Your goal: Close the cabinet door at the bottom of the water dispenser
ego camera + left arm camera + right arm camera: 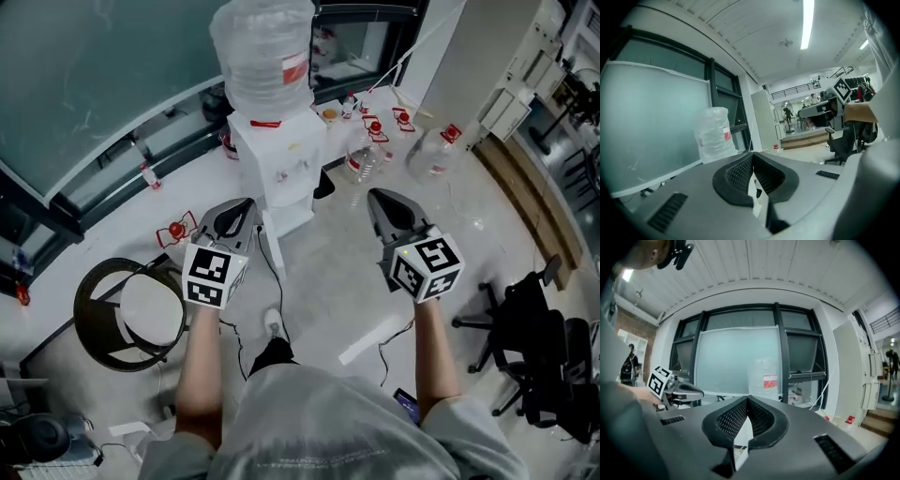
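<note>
The white water dispenser (277,167) stands on the floor ahead of me, with a clear bottle (262,52) on top. A thin white door panel (271,246) sticks out from its base towards me. My left gripper (246,202) hovers just left of the dispenser's lower part, jaws shut and empty. My right gripper (376,195) is held to the right of the dispenser, a gap away, also shut with nothing in it. In the left gripper view the bottle (714,133) and the right gripper (820,108) show. The right gripper view shows the bottle (765,378) and the left gripper (686,391).
A round black bin (129,314) sits on the floor at my left. Several empty water bottles (429,152) lie behind and right of the dispenser. A black office chair (539,361) stands at the right. Cables (278,281) run across the floor by my feet. A glass wall (94,84) lies behind.
</note>
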Available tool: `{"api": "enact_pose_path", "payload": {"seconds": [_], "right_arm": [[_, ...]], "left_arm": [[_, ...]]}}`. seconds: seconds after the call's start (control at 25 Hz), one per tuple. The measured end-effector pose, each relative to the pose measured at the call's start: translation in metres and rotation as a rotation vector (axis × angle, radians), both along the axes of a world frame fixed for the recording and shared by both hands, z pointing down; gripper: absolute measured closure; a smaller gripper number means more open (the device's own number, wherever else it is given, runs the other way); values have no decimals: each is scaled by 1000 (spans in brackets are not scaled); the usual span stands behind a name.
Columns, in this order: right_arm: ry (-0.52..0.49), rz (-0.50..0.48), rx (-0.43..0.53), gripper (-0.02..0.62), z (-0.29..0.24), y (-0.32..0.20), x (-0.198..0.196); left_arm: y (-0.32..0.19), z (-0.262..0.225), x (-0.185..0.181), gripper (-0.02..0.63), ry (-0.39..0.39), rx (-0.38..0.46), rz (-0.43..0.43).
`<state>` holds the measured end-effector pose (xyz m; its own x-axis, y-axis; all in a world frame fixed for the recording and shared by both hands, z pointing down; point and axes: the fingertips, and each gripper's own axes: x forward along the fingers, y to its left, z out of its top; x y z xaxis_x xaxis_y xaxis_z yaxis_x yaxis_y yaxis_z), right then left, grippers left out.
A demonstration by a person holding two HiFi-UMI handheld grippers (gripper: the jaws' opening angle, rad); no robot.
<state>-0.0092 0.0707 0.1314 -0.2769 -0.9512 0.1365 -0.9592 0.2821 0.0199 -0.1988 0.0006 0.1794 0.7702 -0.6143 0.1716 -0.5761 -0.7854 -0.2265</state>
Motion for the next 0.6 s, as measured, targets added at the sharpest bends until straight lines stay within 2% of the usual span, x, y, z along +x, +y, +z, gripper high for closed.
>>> {"api": "enact_pose_path", "payload": {"seconds": [0.12,0.2,0.52,0.6], "right_arm": [[-50,36,-11,577,0,-55,-2],[-38,50,-37,577,12,-87,-5],[-31,2,-167,574,99,-166,0],[-43,-28,-194,572,127,-174,7]], "left_arm": [[-47,-13,-3,589,73,54,76],[-71,-7,-1,589,74,57,97],[-143,84,27,589,83,-182,52],[-150,116,35,589,57,-200,29]]}}
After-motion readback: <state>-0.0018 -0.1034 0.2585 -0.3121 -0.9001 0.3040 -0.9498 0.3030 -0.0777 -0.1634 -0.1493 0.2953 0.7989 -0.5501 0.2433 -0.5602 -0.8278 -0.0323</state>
